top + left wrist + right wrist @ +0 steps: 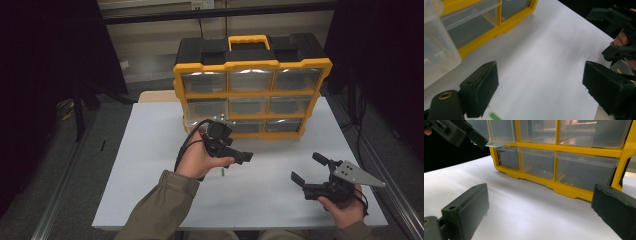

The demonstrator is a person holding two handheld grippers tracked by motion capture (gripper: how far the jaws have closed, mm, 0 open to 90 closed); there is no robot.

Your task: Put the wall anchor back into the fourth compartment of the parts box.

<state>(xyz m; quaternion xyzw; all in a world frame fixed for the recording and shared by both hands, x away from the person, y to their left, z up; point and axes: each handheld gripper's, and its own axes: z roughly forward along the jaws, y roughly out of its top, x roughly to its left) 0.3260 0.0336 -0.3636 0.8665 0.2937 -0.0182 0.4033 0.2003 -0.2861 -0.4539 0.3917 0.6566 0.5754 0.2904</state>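
A yellow and black organizer (252,65) with clear drawers stands at the back of the white table (145,150). My left gripper (239,152) hovers in front of its lower left corner, jaws open and empty. A small green piece (221,173) lies on the table just below it. In the left gripper view the green piece (494,116) sits near the bottom edge, by the left jaw of my left gripper (540,75). One clear drawer (439,50) sticks out at the left. My right gripper (307,167) rests low at the front right, open and empty.
The organizer's yellow frame (564,187) fills the far side ahead of my right gripper (540,195). The other gripper (456,131) hangs at the top left of that view. Bare white tabletop lies between the two hands. Dark floor and a metal rail border the table.
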